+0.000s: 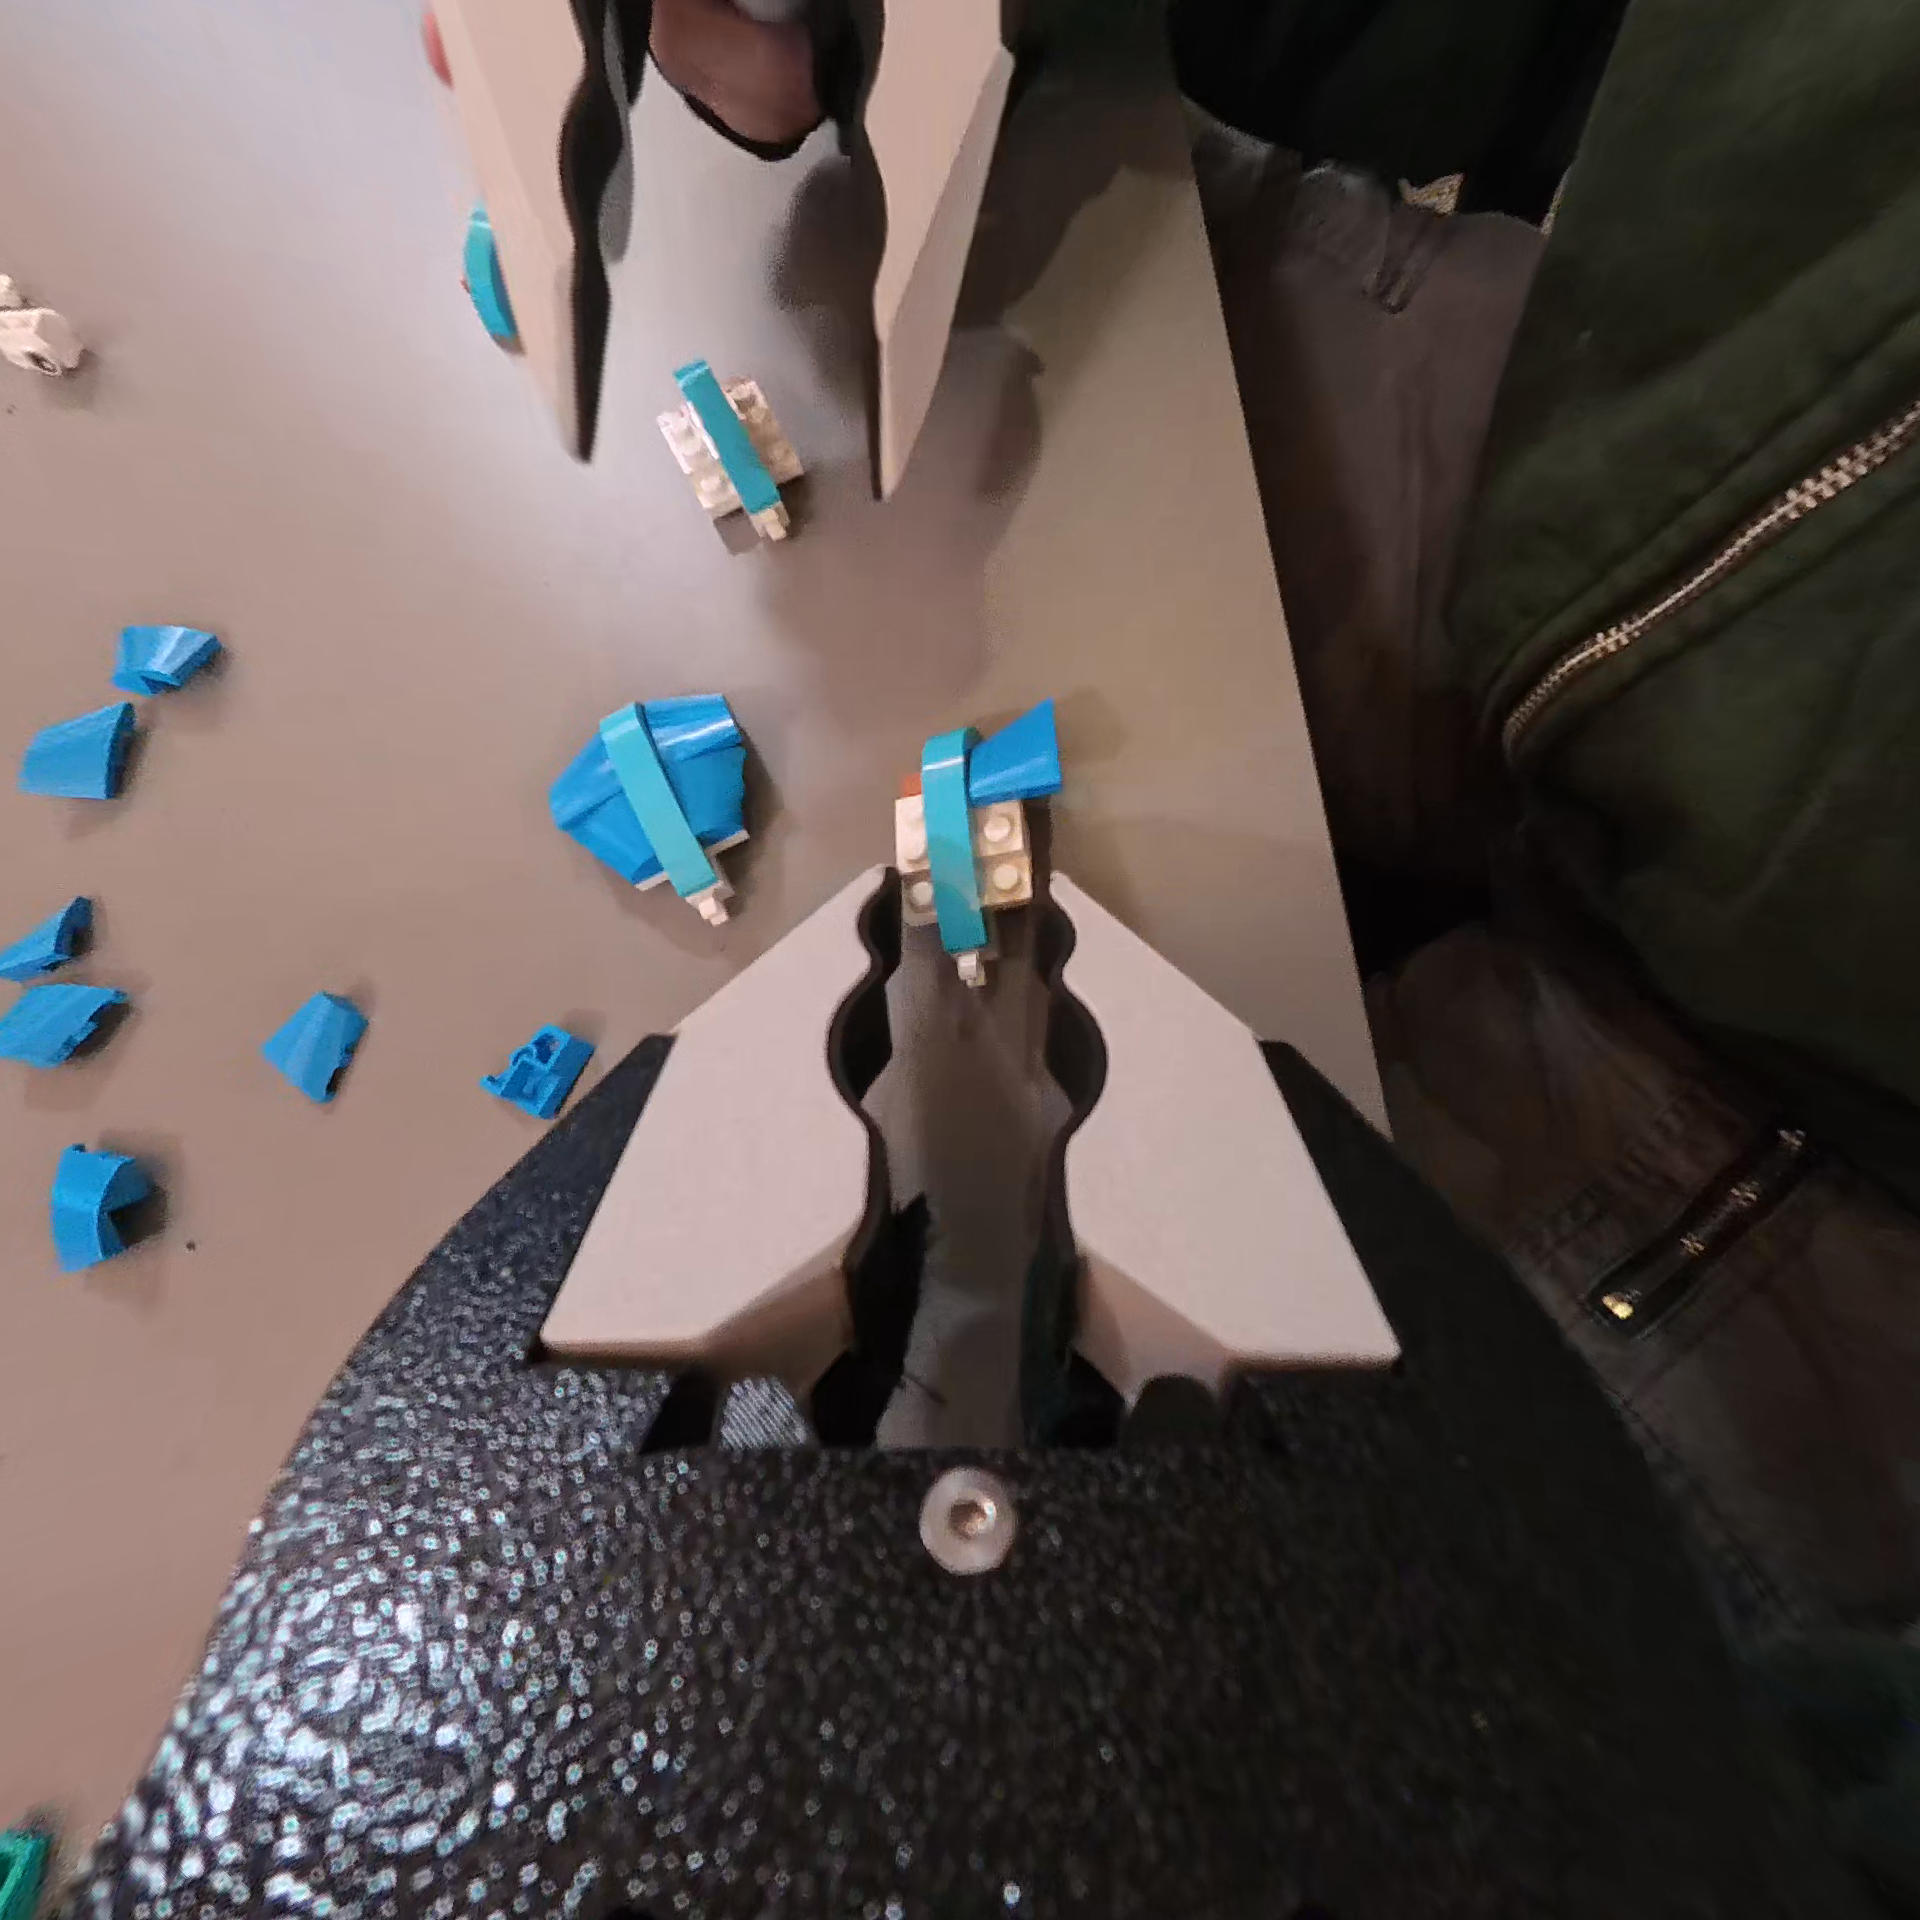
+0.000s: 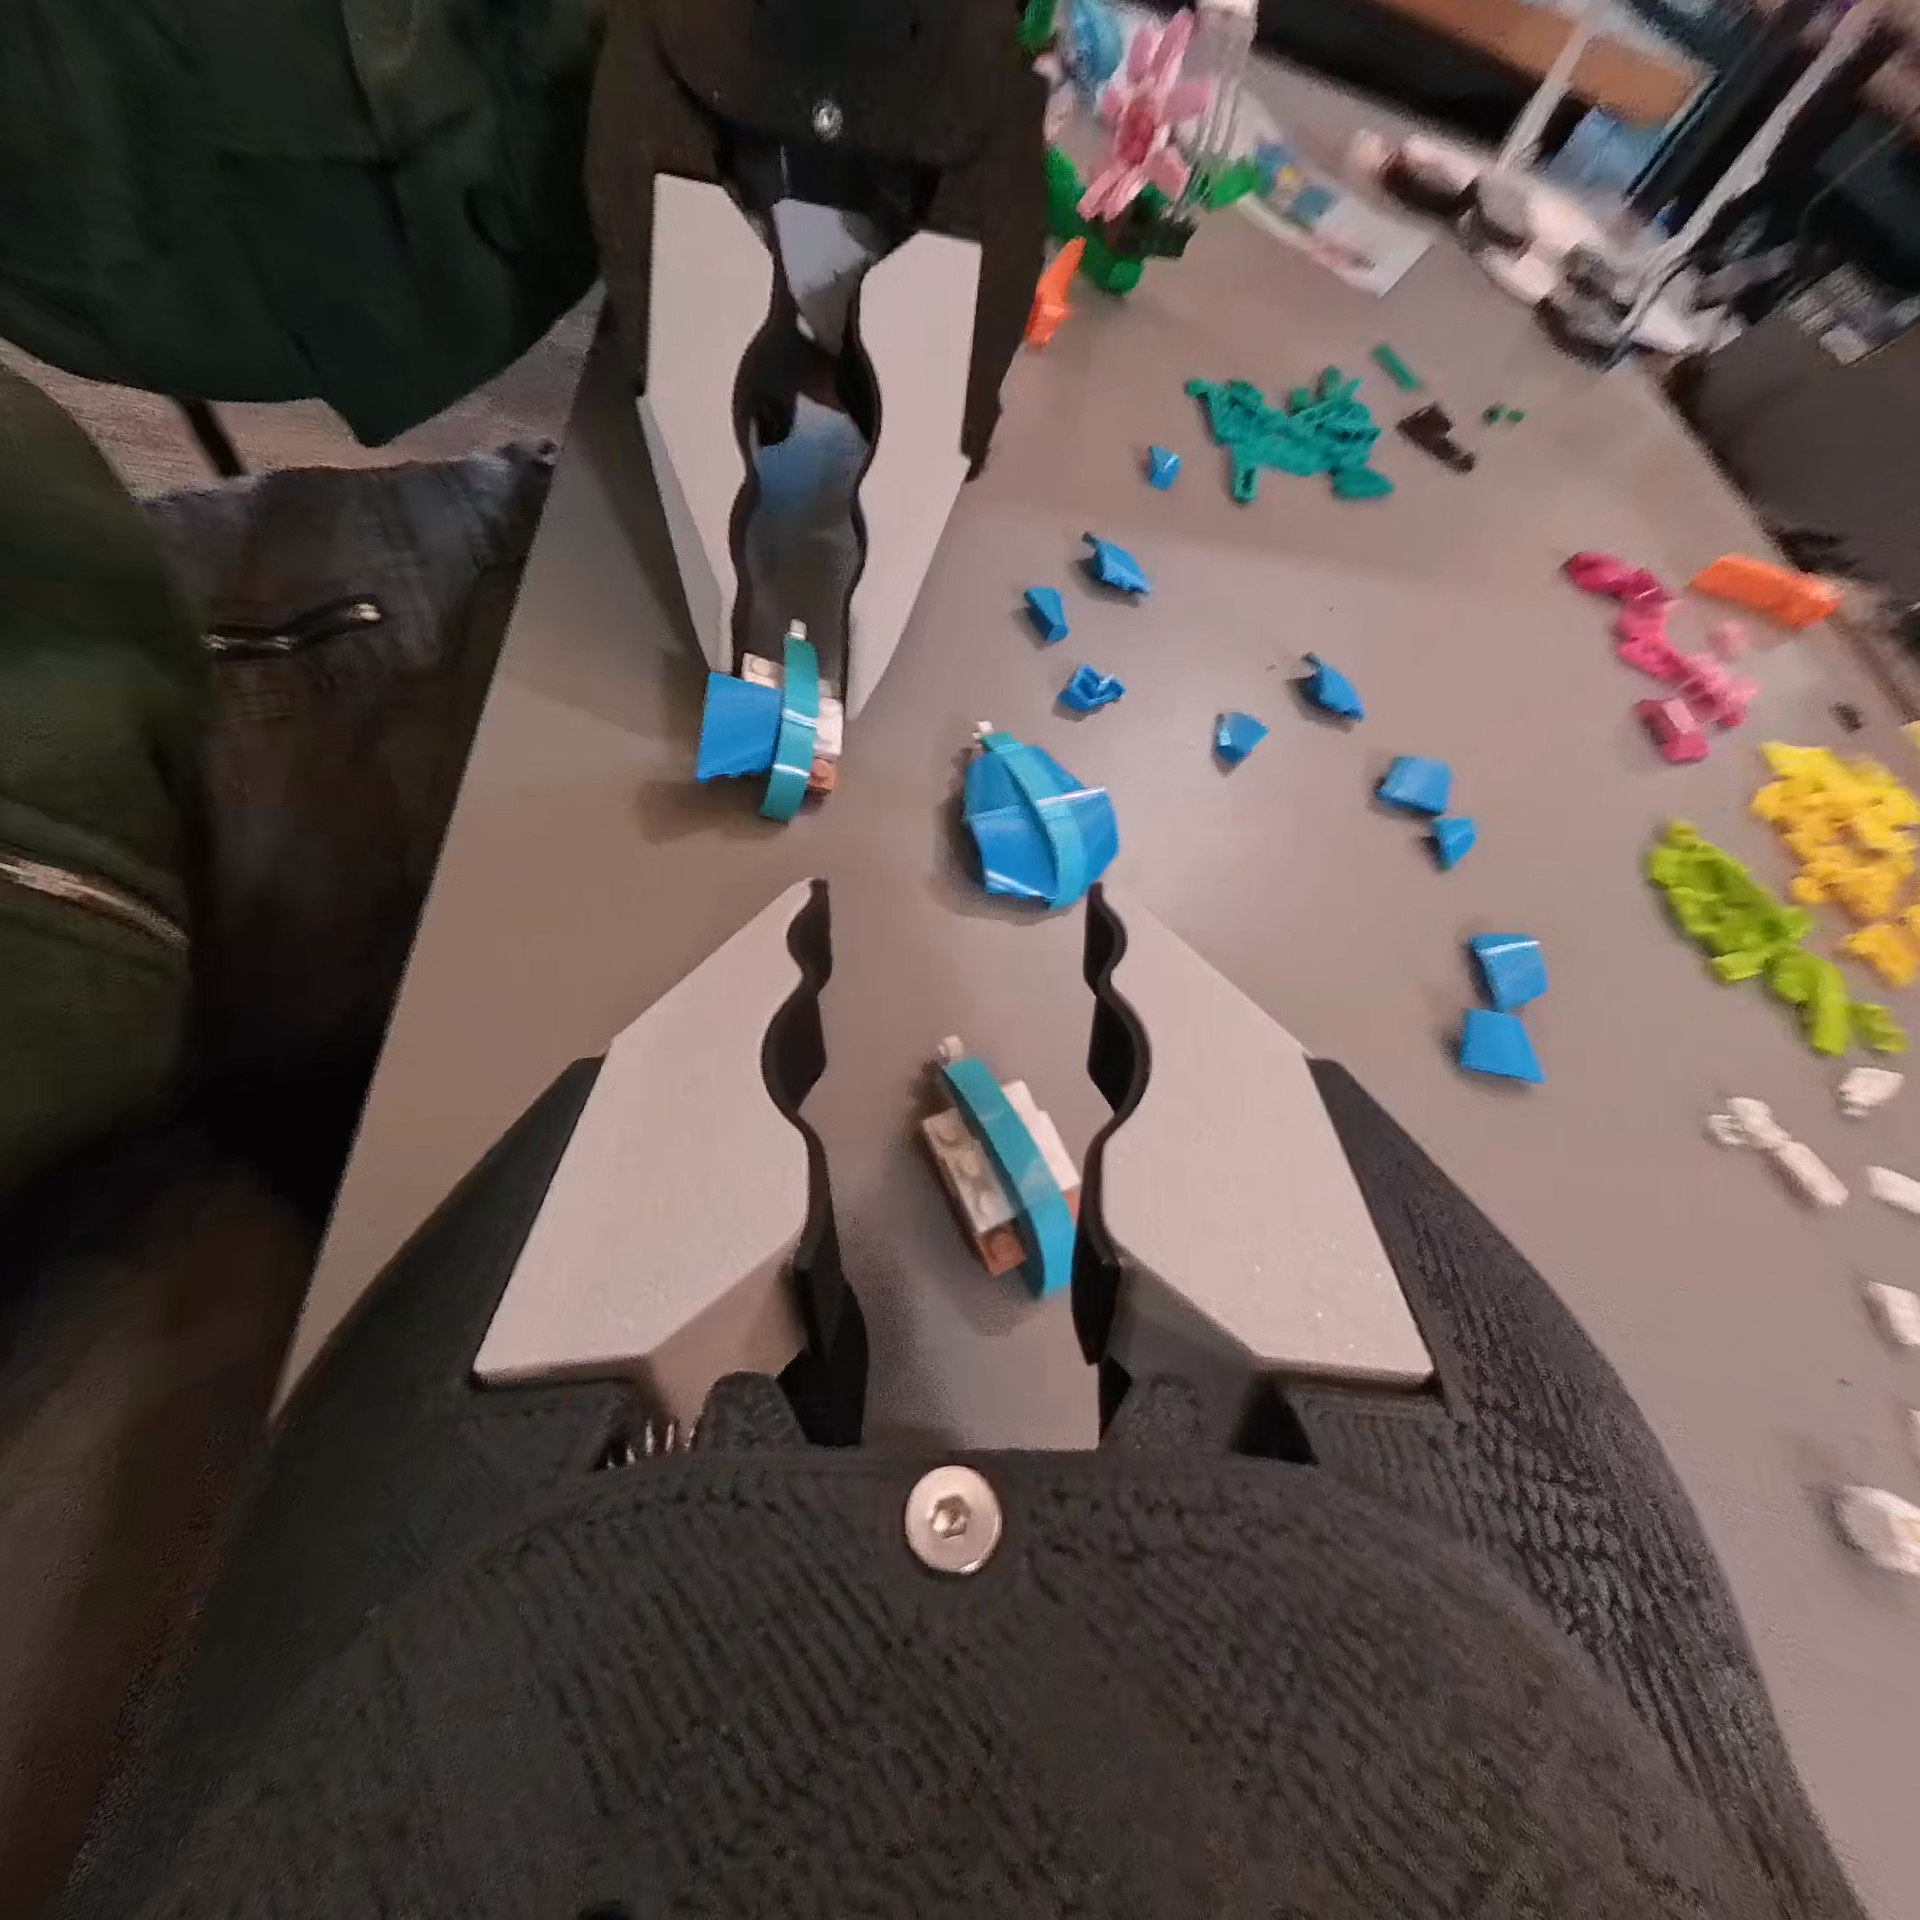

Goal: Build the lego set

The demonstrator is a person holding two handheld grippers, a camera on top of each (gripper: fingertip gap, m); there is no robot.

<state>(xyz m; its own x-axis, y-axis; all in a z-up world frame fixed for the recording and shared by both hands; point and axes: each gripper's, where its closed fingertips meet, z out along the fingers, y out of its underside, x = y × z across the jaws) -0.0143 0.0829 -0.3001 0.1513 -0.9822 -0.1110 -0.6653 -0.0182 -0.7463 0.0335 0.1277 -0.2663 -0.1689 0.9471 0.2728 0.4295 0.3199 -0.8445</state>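
1. Here, left of the finished blue dome (image 2: 1039,821), by the desk (image 2: 582,935) edge, the left gripper (image 1: 968,883) has its fingers pinched on a half-built piece (image 1: 971,831), apparently steadying it. The teal arch runs along the fingers, with the peg pointing back at the gripper.
2. Just short of the dome, the right gripper (image 2: 956,904) has its fingers wide apart around a bare piece (image 2: 997,1164) lying lengthwise, peg towards the dome.
3. Right of the dome lie loose blue wedges (image 2: 1413,784).

Three brick builds (image 2: 997,1164), two grippers (image 2: 956,904), scattered blue pieces (image 2: 1501,1044)
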